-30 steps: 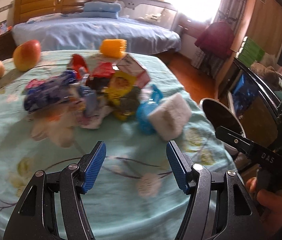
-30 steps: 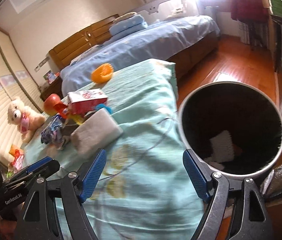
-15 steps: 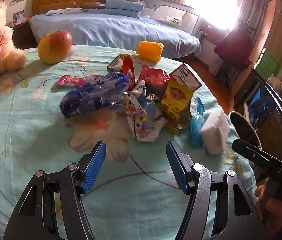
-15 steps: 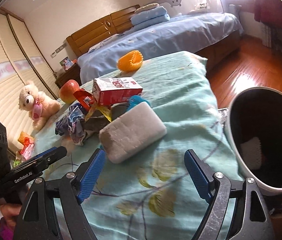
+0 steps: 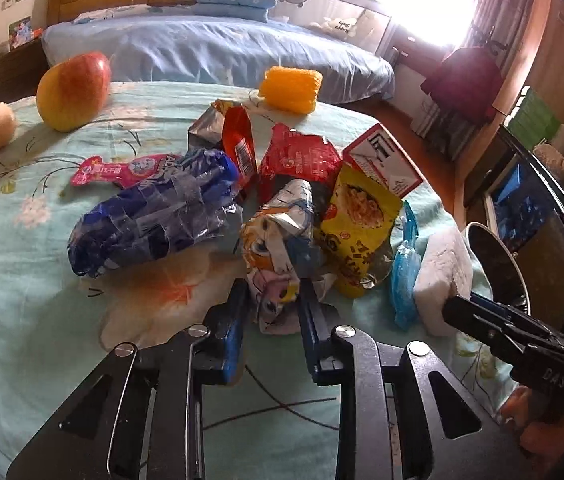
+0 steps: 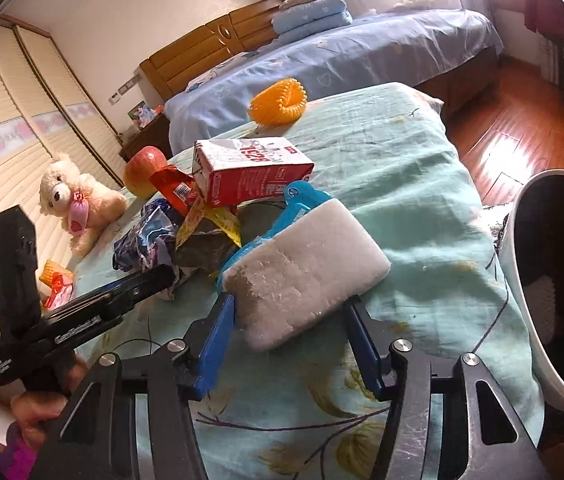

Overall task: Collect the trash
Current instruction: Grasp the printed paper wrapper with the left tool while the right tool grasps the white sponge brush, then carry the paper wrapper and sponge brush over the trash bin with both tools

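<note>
left gripper [image 5: 271, 308]: jaws narrow, pinching the crumpled cartoon-print paper wrapper [image 5: 277, 248] at its near end. the wrapper sits in the middle of the trash pile on the pale green floral bedcover [image 5: 21, 280], with the crumpled blue-and-clear plastic bag [image 5: 153, 224] at its 9 o'clock and the yellow noodle sachet [image 5: 358, 228] at its 3 o'clock, touching it.

right gripper [image 6: 288, 330]: jaws at medium width, blue pads against both sides of the white rectangular foam block [image 6: 306, 276]; grip looks made, though how firm it is i cannot tell. the black-lined white waste bin [image 6: 522, 280] stands off the bed edge at 3 o'clock from the block, mouth open.

judgement: both picks are at the closing stage. recommend lifting each piece straight up before swinging towards the bin, since the wrapper overlaps the sachet and may drag it. the foam block rests against the blue plastic packet [image 6: 282, 220]; a slow lift should shed it. the red-and-white carton [image 6: 249, 172] and the apple [image 5: 73, 90] are well apart from both grips.
</note>
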`<action>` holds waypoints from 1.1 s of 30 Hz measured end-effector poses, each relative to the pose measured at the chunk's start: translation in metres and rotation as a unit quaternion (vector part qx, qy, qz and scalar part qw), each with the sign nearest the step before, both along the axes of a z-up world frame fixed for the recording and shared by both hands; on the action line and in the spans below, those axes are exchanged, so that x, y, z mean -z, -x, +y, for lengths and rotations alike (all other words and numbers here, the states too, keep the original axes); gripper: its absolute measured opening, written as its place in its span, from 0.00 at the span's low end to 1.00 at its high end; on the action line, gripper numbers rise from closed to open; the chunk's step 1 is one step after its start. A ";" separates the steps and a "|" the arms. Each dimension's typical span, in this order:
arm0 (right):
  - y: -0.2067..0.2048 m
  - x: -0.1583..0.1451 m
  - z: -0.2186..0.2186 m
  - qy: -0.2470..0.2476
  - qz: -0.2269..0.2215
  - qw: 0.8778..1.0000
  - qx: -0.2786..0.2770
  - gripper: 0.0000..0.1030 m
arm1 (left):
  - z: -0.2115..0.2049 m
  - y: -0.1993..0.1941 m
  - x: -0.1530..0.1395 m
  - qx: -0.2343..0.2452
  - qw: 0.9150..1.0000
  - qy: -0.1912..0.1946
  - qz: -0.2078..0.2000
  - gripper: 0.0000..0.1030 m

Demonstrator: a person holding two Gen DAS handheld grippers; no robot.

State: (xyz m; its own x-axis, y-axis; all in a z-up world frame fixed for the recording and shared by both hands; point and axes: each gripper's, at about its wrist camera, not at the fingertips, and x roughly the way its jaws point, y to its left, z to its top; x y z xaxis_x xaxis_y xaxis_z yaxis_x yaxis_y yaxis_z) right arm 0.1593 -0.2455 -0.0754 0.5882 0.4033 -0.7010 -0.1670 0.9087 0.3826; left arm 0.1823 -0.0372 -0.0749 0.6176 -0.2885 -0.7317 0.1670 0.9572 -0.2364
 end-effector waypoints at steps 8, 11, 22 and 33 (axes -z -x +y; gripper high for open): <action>0.012 -0.003 -0.001 0.004 -0.007 1.000 -0.003 0.36 | 0.003 0.026 -0.005 0.002 1.000 0.011 -0.007 0.21; 0.020 -0.006 -0.003 0.011 -0.014 1.000 -0.002 0.36 | 0.004 0.038 -0.008 0.003 1.000 0.021 -0.008 0.21; 0.043 -0.014 -0.028 0.003 -0.023 1.000 0.020 0.36 | -0.028 0.060 -0.024 0.044 0.998 0.033 -0.021 0.21; 0.059 -0.019 -0.071 0.007 -0.027 0.997 0.066 0.36 | -0.076 0.063 -0.028 0.095 0.995 0.032 -0.019 0.21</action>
State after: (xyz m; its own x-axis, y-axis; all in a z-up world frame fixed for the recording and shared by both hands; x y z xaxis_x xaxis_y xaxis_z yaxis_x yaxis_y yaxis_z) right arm 0.0999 -0.3160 -0.0564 0.6731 0.3105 -0.6713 -0.0654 0.9291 0.3641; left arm 0.1194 -0.1137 -0.0472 0.5734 -0.4489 -0.6853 0.3540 0.8902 -0.2868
